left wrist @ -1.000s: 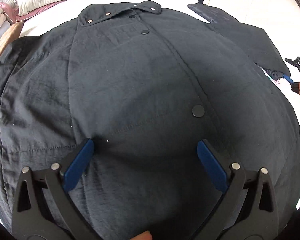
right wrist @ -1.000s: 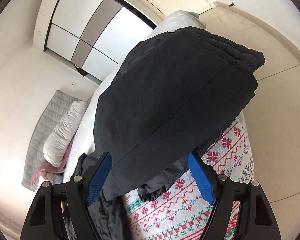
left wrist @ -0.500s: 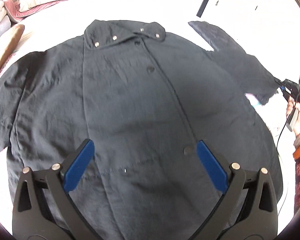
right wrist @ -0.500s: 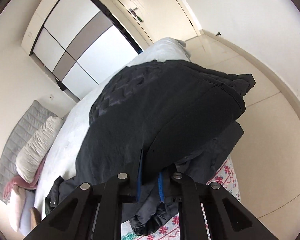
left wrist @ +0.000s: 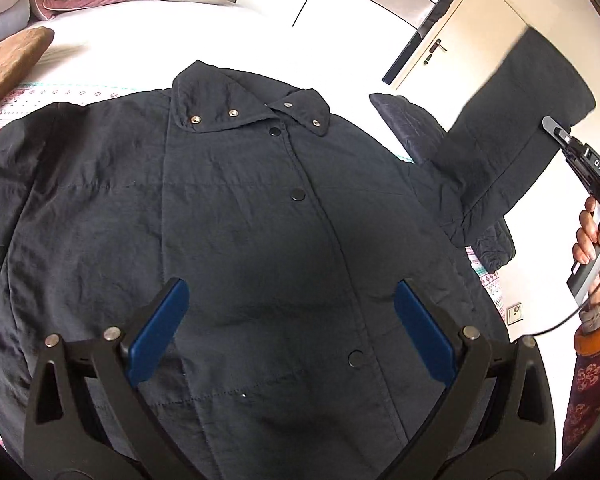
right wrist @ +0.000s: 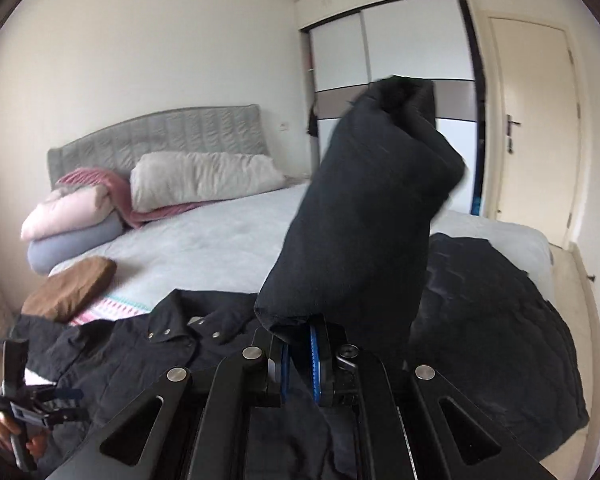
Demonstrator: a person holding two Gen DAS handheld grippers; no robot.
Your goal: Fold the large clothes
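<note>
A bedroom with pale walls: a bed (right wrist: 220, 236) under a light cover, a grey padded headboard (right wrist: 160, 136), a cream pillow (right wrist: 204, 178) and a pink blanket (right wrist: 112, 188) at its head, a brown cushion (right wrist: 72, 288) nearer the foot, and a sliding wardrobe (right wrist: 388, 52) beside a cream door (right wrist: 536, 120).

A large dark jacket (left wrist: 228, 240) lies spread front-up across the bed, snaps closed down the middle, collar (left wrist: 248, 108) pointing toward the pillows. The left hand-held gripper (left wrist: 290, 328) hangs above the lower front of the jacket with its blue pads (left wrist: 160, 332) standing wide apart, nothing between them, not touching the cloth as far as I can see.

Off to the jacket's side, the right hand-held gripper (right wrist: 300, 356) is clamped tight on the cuff end of one sleeve (right wrist: 364, 216). The sleeve is lifted clear of the bed and stands up and away from the jaws, the rest of it running down to the jacket's shoulder. In the left wrist view the same sleeve (left wrist: 516, 128) rises at the right edge, pinched by the narrow tip of the right tool, with a hand (left wrist: 592, 232) gripping its handle and a patterned sleeve with an orange cuff (left wrist: 592, 344) below. A darker quilted cloth (right wrist: 500, 320) lies on the bed beyond the raised sleeve.
</note>
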